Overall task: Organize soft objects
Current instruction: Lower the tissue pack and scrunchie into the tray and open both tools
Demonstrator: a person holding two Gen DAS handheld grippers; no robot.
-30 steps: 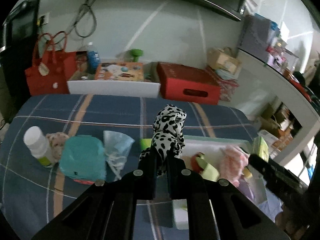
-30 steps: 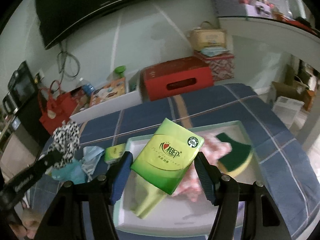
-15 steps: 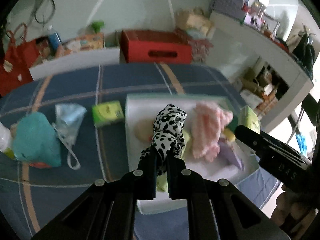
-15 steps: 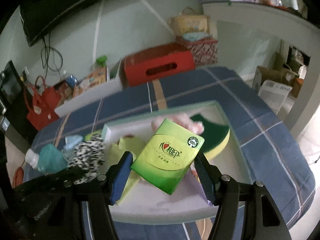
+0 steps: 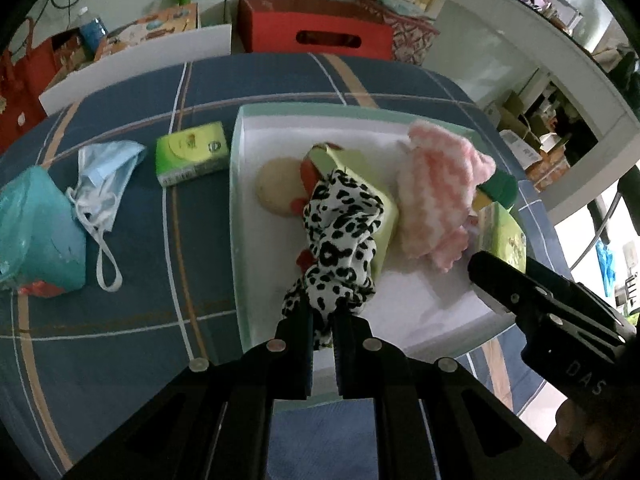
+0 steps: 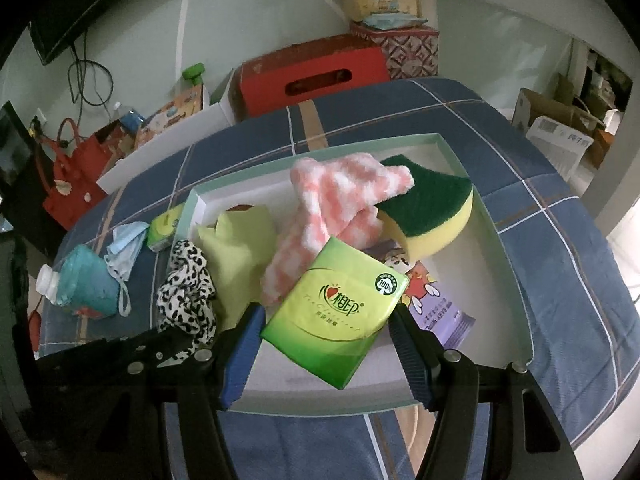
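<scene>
My left gripper (image 5: 322, 320) is shut on a black-and-white leopard scrunchie (image 5: 340, 248) and holds it above the near left part of a white tray (image 5: 276, 148). My right gripper (image 6: 328, 340) is shut on a green tissue pack (image 6: 340, 312) above the tray's (image 6: 504, 240) near side. In the tray lie a pink fluffy cloth (image 6: 336, 208), a green-and-yellow sponge (image 6: 428, 208), a light green cloth (image 6: 244, 248) and a purple packet (image 6: 436, 304). The scrunchie also shows in the right wrist view (image 6: 186, 288).
On the blue plaid cloth (image 5: 120, 340) left of the tray lie a second green tissue pack (image 5: 192, 152), a blue face mask (image 5: 106, 176) and a teal bundle (image 5: 36, 224). A red box (image 5: 312, 32) and a white board (image 5: 132, 68) stand behind the table.
Both grippers have moved closer over the tray with their loads. The left view has tilted downwards, so the scrunchie hangs over the tray's contents.
</scene>
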